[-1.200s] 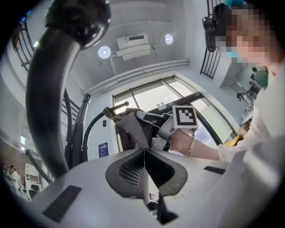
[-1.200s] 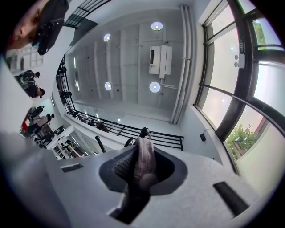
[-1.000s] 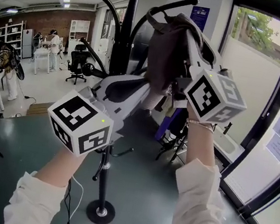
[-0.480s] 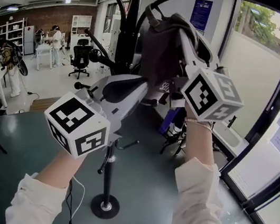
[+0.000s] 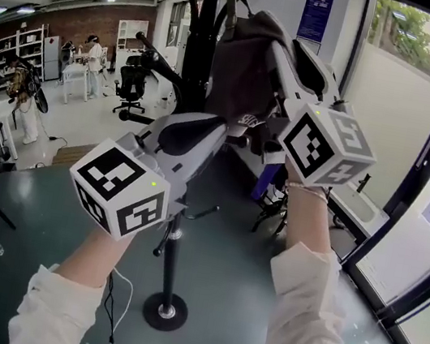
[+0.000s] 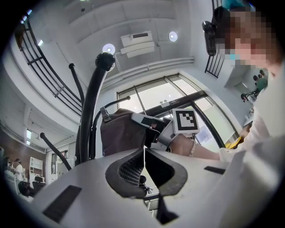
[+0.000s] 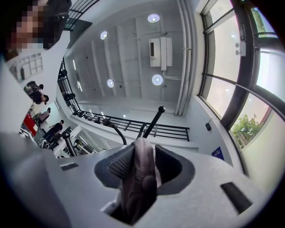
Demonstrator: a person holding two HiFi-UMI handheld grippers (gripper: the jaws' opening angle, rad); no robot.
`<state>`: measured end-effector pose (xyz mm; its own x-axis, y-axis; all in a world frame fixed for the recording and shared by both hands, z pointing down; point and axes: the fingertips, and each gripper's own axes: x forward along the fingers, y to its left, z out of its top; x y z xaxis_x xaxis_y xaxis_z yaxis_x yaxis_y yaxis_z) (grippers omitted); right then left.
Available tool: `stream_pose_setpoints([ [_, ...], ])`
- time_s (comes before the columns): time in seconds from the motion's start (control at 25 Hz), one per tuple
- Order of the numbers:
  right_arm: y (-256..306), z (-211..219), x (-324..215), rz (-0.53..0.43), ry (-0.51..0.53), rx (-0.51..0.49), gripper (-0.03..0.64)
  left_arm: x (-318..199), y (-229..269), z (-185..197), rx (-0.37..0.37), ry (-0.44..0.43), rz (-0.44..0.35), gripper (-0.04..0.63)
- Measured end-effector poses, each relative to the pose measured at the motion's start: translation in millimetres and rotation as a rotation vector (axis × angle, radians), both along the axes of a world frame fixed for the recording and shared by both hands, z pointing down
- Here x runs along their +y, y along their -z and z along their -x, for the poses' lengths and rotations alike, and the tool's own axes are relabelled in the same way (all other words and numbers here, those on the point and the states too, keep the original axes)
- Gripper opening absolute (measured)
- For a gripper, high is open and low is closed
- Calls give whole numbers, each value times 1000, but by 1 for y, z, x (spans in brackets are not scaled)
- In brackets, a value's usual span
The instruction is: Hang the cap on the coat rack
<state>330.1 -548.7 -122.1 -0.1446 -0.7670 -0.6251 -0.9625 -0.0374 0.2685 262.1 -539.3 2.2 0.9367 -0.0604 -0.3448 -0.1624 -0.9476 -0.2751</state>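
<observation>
Head view: the dark brown fabric cap (image 5: 245,73) seems hung on the black metal coat rack (image 5: 202,37). Your right gripper (image 7: 142,153) has just been opening, and its jaws stand spread around the cap. Your left gripper (image 6: 144,156) has its jaws pressed together, empty. Only pulling away is left.

The brown cap (image 5: 245,73) drapes from an upper hook of the black coat rack (image 5: 201,49), just right of its pole. The right tool (image 5: 278,55) reaches up into the cap, and its jaws have just been opening with fabric between them. The left tool (image 5: 221,129) points at the pole, lower and nearer.
</observation>
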Motion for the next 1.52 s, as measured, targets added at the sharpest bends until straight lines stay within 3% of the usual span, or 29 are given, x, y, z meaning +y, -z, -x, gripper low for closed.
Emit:
stream_pose_setpoints([
  [0.4, -30, 15, 8, -6, 21, -9, 107, 3, -21, 6, -22, 18, 25, 17],
  [0.92, -101, 51, 18, 66, 16, 35, 107, 11, -56, 29, -51, 65, 48, 17],
  [1.52, -175, 96, 45, 194, 35, 134, 107, 19, -96, 78, -2, 156, 195, 17],
])
